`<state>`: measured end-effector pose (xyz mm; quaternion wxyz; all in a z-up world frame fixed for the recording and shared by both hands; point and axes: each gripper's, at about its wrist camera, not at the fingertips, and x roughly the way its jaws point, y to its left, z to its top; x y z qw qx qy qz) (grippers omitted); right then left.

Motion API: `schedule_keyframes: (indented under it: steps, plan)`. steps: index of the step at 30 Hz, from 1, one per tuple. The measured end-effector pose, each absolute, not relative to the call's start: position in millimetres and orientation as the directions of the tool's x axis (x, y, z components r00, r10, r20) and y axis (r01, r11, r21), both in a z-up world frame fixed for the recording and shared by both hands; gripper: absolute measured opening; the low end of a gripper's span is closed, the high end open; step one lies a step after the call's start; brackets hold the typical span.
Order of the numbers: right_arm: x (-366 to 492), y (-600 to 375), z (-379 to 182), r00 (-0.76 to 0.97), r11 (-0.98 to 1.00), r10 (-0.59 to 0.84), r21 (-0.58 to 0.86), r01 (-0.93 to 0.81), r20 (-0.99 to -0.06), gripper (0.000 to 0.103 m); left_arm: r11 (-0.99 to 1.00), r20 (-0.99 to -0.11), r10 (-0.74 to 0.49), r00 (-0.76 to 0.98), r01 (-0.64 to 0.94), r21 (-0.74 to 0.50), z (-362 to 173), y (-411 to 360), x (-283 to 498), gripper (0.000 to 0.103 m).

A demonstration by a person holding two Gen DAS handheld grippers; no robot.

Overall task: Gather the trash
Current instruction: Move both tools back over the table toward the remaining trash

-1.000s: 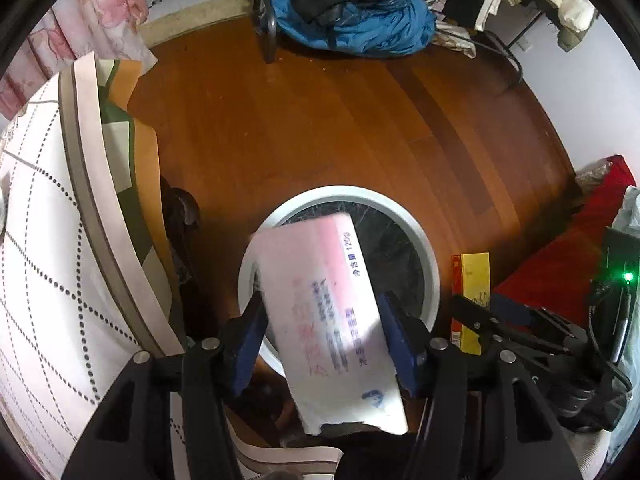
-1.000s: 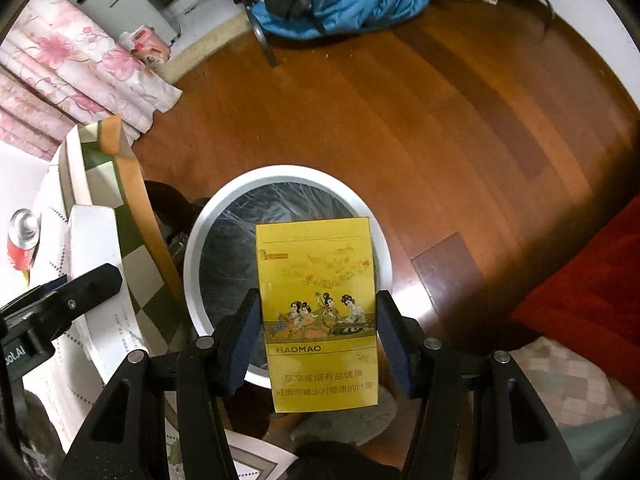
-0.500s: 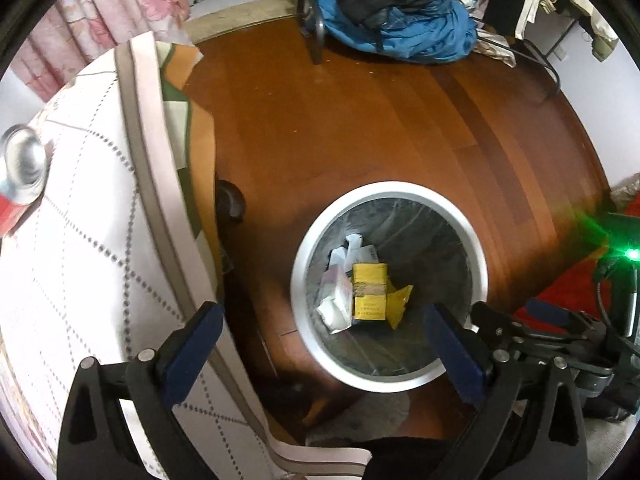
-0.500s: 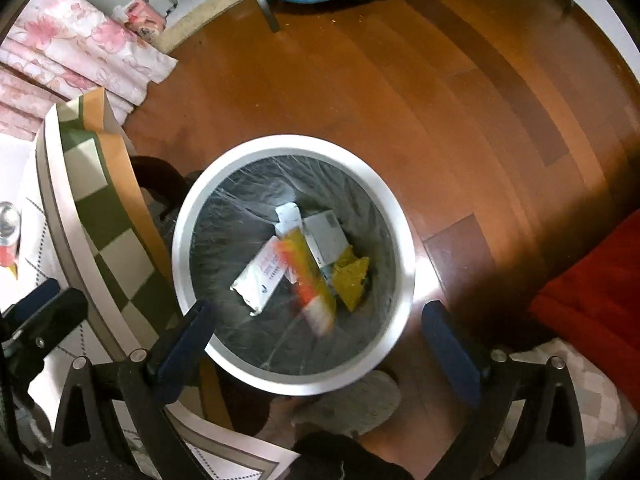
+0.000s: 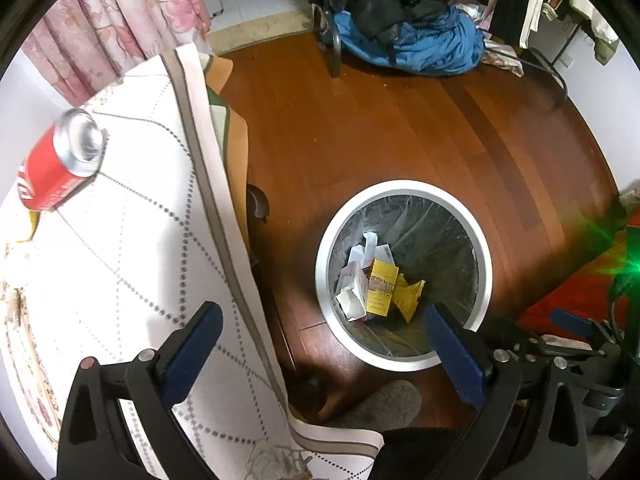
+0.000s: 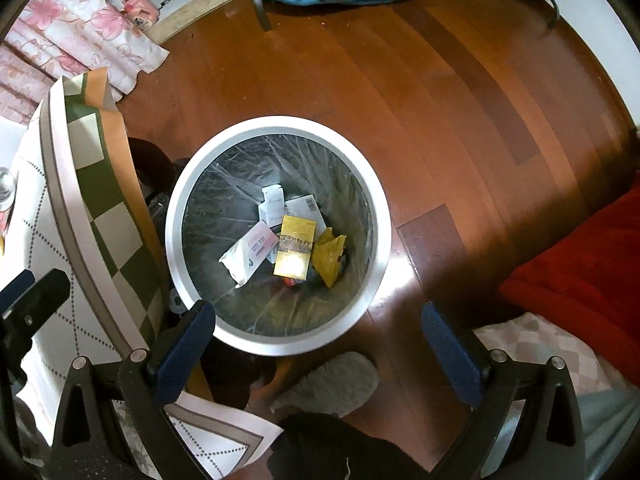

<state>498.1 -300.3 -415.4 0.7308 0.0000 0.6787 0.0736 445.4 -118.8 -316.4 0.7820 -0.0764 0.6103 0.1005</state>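
Note:
A round white-rimmed trash bin (image 6: 380, 208) with a clear liner stands on the wooden floor; it also shows in the left wrist view (image 5: 484, 264). Inside lie a yellow box (image 6: 295, 250), a pink-and-white packet (image 6: 250, 252), white cartons and a yellow wrapper (image 6: 330, 256). My right gripper (image 6: 320, 340) is open and empty above the bin's near rim. My left gripper (image 5: 320, 344) is open and empty, between the table edge and the bin. A red soda can (image 5: 60, 164) lies on the white tablecloth (image 5: 132, 248) at the left.
The tablecloth's edge hangs next to the bin (image 6: 100, 208). A grey slipper (image 6: 332, 384) lies on the floor below the bin. Blue and black clothes (image 5: 412, 40) are heaped at the back. A red blanket (image 6: 580, 264) lies at the right.
Both grippers opened and dropped their loads: the pink-white packet and the yellow box now lie in the bin. The left gripper has swung left, bringing the table and red can into view.

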Motion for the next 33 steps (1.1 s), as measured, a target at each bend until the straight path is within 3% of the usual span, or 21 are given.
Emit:
schedule_keyframes:
  steps: [13, 17, 21, 26, 33]
  plan:
    - [460.0, -298.3, -333.1, 0.183, 0.986, 0.136, 0.116, -0.118, -0.974, 0.103, 0.964, -0.932, 0.089, 0.352, -0.267, -0.009, -250.9, -116.6, 409.6, 0.103]
    - [450.6, -291.5, -298.1, 0.227, 0.981, 0.173, 0.146, -0.128, -0.958, 0.103, 0.951, -0.913, 0.151, 0.380, -0.308, 0.029, -218.5, -105.5, 396.9, 0.103]
    - [445.4, -263.0, -254.5, 0.274, 0.965, 0.229, 0.180, -0.192, -0.934, 0.103, 0.922, -0.884, 0.183, 0.430, -0.386, 0.003, -183.5, -64.2, 380.5, 0.103]
    - [448.3, -180.1, -219.9, 0.276, 0.916, 0.274, 0.163, -0.367, -0.921, 0.103, 0.845, -0.848, 0.311, 0.429, -0.534, 0.040, -158.3, 19.8, 348.6, 0.103]
    - [454.4, -8.4, -221.6, 0.210, 0.774, 0.276, 0.087, -0.627, -0.938, 0.103, 0.693, -0.864, 0.407, 0.296, -0.717, 0.081, -191.3, 138.9, 296.3, 0.103]
